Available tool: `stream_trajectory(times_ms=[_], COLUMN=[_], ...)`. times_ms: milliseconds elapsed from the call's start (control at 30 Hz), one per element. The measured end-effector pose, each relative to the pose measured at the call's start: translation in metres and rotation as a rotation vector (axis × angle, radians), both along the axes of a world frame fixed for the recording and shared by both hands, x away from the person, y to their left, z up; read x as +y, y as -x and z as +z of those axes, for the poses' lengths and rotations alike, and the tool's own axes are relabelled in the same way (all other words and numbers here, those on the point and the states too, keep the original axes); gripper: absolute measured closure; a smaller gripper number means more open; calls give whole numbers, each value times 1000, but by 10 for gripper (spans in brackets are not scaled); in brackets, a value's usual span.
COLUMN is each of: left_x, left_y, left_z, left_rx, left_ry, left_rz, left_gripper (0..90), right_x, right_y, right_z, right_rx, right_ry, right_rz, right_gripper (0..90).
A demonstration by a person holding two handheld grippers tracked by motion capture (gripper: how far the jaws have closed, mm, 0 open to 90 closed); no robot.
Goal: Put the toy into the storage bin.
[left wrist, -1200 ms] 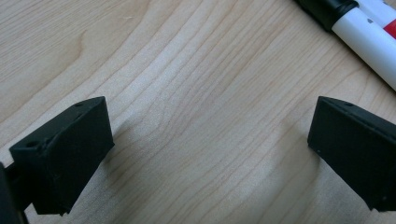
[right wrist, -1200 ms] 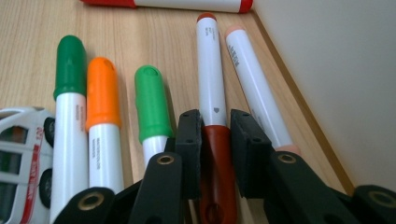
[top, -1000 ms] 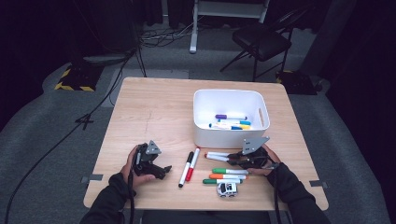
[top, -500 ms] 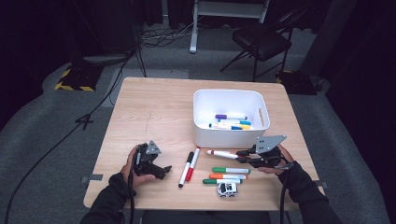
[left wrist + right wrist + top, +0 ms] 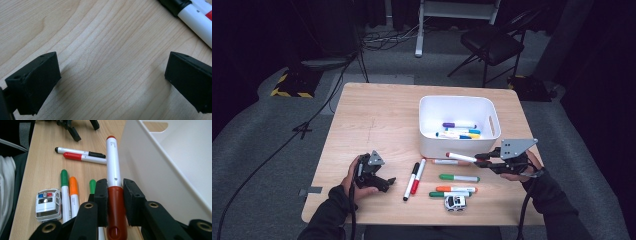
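Right hand-held gripper [image 5: 115,202] clamps brown marker [image 5: 113,182] — beside bin wall [image 5: 160,180].

White-barrelled marker with dark red cap [image 5: 113,195] sat between black jaws. White plastic bin [image 5: 432,142]; light wood-grain table [image 5: 377,120]. Loose markers had green [image 5: 459,177], orange [image 5: 454,189], red [image 5: 417,176], black [image 5: 410,181] caps. Small white toy car [image 5: 455,202].

A dim room with a pale wooden table [image 5: 377,120] at its middle.
Grey carpet [image 5: 272,150] covered the floor, fading into darkness at the edges. A black folding chair [image 5: 492,45] stood behind the table on the right, beside a white stand [image 5: 419,30]. Black cables [image 5: 377,42] trailed across the floor, and a yellow-and-black striped strip [image 5: 287,92] lay at the left.
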State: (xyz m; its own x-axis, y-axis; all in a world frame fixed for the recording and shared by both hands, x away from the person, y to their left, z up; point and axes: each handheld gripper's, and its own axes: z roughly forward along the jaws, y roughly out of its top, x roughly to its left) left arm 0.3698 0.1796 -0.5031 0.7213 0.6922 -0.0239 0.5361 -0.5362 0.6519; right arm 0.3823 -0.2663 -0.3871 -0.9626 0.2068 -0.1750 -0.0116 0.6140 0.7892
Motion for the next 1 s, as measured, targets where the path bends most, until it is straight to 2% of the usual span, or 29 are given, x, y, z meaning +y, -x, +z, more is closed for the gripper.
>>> stream_trajectory(times_ms=[333, 667, 833, 1000], left_x=[0, 0, 0, 0], left_y=[0, 0, 0, 0], left_z=[0, 0, 0, 0], left_rx=[0, 0, 0, 0], left_ry=[0, 0, 0, 0], left_rz=[0, 0, 0, 0], left_gripper=[2, 2, 2, 2], right_x=[-8, -9, -6, -1], right_y=[-6, -23, -38, -53], right_z=[30, 51, 57, 57], right_rx=[-43, -64, -68, -52], right_ry=[-27, -32, -16, 4], right_rz=[-18, -56, -83, -104], right_gripper=[743, 743, 743, 743])
